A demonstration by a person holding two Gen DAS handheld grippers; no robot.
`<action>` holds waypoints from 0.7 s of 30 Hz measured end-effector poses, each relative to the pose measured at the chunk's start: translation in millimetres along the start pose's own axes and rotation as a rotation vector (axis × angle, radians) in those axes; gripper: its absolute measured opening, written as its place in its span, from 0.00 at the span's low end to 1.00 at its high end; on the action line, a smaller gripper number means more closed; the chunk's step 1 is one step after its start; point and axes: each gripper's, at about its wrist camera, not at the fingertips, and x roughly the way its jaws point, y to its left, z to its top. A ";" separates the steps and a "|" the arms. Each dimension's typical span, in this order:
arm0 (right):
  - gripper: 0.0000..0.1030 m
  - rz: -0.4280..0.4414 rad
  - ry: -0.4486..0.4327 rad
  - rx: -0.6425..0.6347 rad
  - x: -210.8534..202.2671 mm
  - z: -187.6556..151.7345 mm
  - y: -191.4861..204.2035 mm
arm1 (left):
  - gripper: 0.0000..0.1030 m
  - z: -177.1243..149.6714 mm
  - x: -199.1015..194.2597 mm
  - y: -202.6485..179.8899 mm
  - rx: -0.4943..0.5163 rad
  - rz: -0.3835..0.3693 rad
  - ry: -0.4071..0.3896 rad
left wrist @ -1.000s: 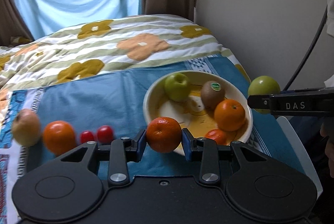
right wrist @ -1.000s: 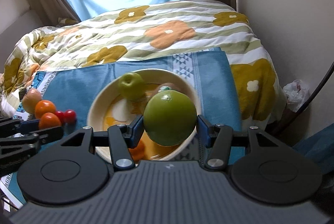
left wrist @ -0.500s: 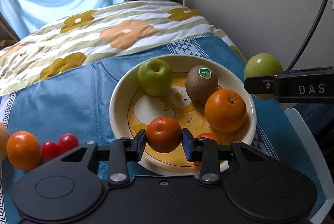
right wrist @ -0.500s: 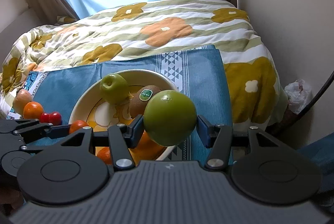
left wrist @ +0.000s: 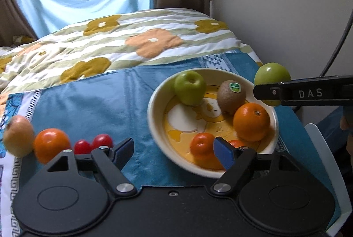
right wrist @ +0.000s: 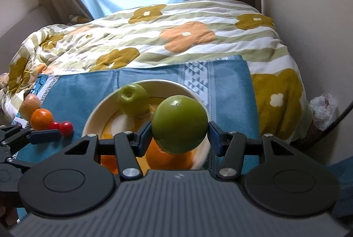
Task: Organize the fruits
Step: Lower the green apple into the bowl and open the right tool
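Fruit held over the far right rim is what your next move turns on: your right gripper (right wrist: 179, 136) is clamped on a large round green fruit (right wrist: 179, 124), and the cream ceramic bowl (left wrist: 154, 91) with its yellow printed floor lies below it and toward your left. In my judgement a short carry inward and down sets it among the small green apple (left wrist: 190, 88), the brown kiwi (left wrist: 231, 97) with its sticker and the big orange (left wrist: 251, 121).

Your left gripper (left wrist: 174, 151) has its jaws opening, with nothing pressed between the blue pads (left wrist: 224, 151); the small orange tangerine (left wrist: 201, 145) sits on the bowl floor just beyond them.

Still outside on the blue cloth (left wrist: 92, 102), well left of the bowl, lie a pale russet apple (left wrist: 17, 136), another orange (left wrist: 51, 145) and two red cherry tomatoes (left wrist: 92, 144). Your left hand is nearer to those.
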 end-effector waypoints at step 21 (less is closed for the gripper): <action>0.67 0.149 0.042 -0.140 56.8 9.4 75.6 | 0.80 -30.3 -29.7 53.8 -0.171 0.155 -0.015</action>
